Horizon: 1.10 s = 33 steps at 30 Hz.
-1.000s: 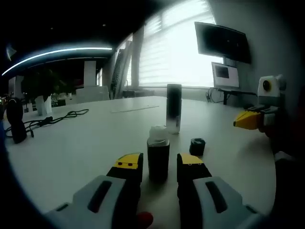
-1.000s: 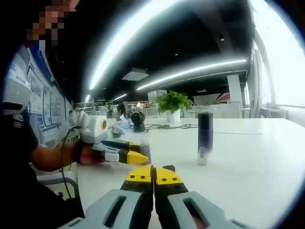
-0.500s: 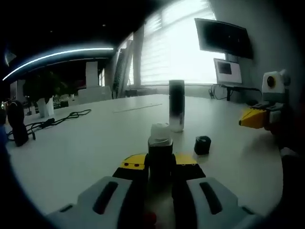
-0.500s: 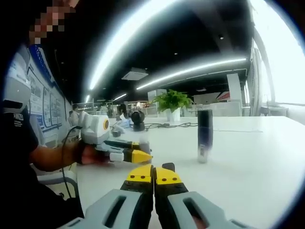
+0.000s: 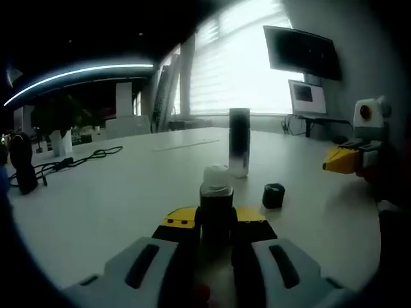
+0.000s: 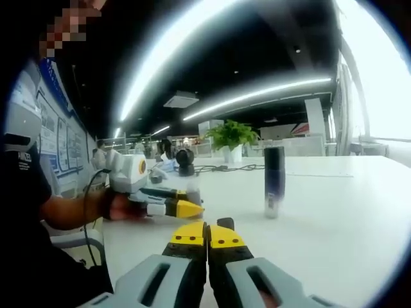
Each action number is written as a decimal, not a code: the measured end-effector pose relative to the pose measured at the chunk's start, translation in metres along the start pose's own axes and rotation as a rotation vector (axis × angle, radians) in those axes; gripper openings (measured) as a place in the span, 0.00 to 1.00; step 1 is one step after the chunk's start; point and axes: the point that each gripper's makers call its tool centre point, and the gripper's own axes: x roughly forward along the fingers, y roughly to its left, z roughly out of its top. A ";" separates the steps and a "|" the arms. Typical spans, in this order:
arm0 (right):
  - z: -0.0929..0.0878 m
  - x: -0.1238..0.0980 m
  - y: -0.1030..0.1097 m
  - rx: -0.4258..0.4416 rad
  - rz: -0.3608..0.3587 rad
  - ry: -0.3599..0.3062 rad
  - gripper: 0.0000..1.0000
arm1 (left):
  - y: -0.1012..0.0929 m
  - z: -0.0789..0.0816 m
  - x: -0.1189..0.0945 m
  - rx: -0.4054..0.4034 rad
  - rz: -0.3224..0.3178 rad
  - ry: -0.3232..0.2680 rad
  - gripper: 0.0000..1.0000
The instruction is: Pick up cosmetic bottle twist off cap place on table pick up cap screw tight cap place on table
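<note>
1. In my left gripper view, my left gripper (image 5: 217,219) has its yellow-tipped jaws pressed against both sides of the bottle (image 5: 216,206), so I am holding it upright, low over the desk (image 5: 115,192); I cannot tell whether its base touches the surface.
2. The bottle is dark, with a pale neck at the top and no cap on it.
3. The cap (image 5: 273,196), small and dark, sits on the desk just to the right of the bottle and a little farther away, apart from it.
4. A tall can (image 5: 239,142), dark above and pale below, stands upright farther out, behind the bottle.
5. At the right edge of that view my right gripper (image 5: 341,160) shows its yellow tip, held above the desk and well apart from the cap.
6. In my right gripper view, my right gripper (image 6: 207,233) has its jaws closed together with nothing between them.
7. There the left gripper (image 6: 172,206) comes in from the left, held by a hand (image 6: 119,206), with the bottle between its jaws.
8. The can (image 6: 274,181) stands to the right on the desk (image 6: 334,212).
9. A cable (image 5: 70,161) lies on the far left of the desk, and a plant (image 6: 232,137) stands at the far edge.
</note>
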 end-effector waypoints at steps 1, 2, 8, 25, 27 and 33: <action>-0.001 0.000 0.000 -0.001 0.000 0.001 0.00 | 0.000 0.000 0.001 -0.003 -0.002 0.002 0.11; -0.001 0.000 0.001 -0.001 0.001 0.001 0.00 | 0.001 0.000 0.001 0.006 0.001 0.002 0.14; -0.003 0.001 0.002 0.003 0.005 0.000 0.00 | 0.001 0.000 0.003 0.004 -0.006 0.011 0.18; -0.006 0.000 -0.001 0.010 -0.001 0.004 0.00 | 0.003 0.009 0.013 -0.007 0.015 -0.026 0.16; -0.007 0.001 0.000 0.012 0.001 0.005 0.00 | 0.001 0.008 0.014 -0.007 0.010 -0.023 0.16; -0.006 0.001 -0.001 0.014 -0.002 0.003 0.00 | 0.004 0.005 0.013 -0.011 0.017 -0.017 0.11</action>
